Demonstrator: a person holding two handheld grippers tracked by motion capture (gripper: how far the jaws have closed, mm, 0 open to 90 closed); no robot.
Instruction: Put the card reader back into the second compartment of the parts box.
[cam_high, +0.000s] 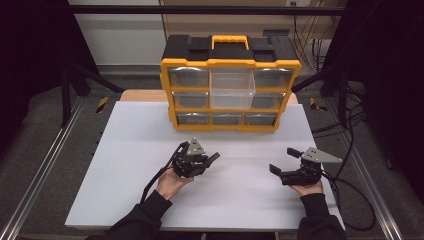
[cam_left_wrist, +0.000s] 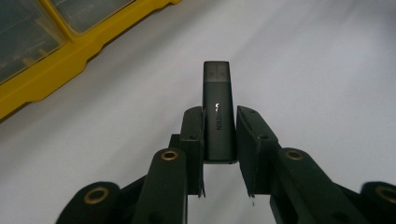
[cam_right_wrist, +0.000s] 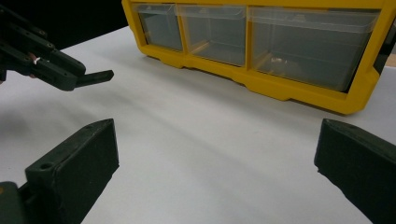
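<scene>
Gripping 1 black USB stick (cam_left_wrist: 218, 112), L gripper (cam_left_wrist: 219, 133); R gripper (cam_right_wrist: 215, 154) jaws wide apart; 1 yellow organizer (cam_high: 230, 63)

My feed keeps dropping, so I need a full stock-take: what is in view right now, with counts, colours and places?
Organizer: 1, yellow frame, black top, yellow handle; far end of the table.
Drawers: 9, clear; one, top middle, pulled out.
Table: 1, white top; centre.
Stick: 1, black, slim, with printed lettering; gripped in the left tongs.
Rails: 2, metal; along both sides of the table.
Left tongs: black, shut on the stick; above the table, in front of the organizer.
Right tongs: black, open, nothing in them; right of the table.
Hands: 2, dark sleeves; near edge.
</scene>
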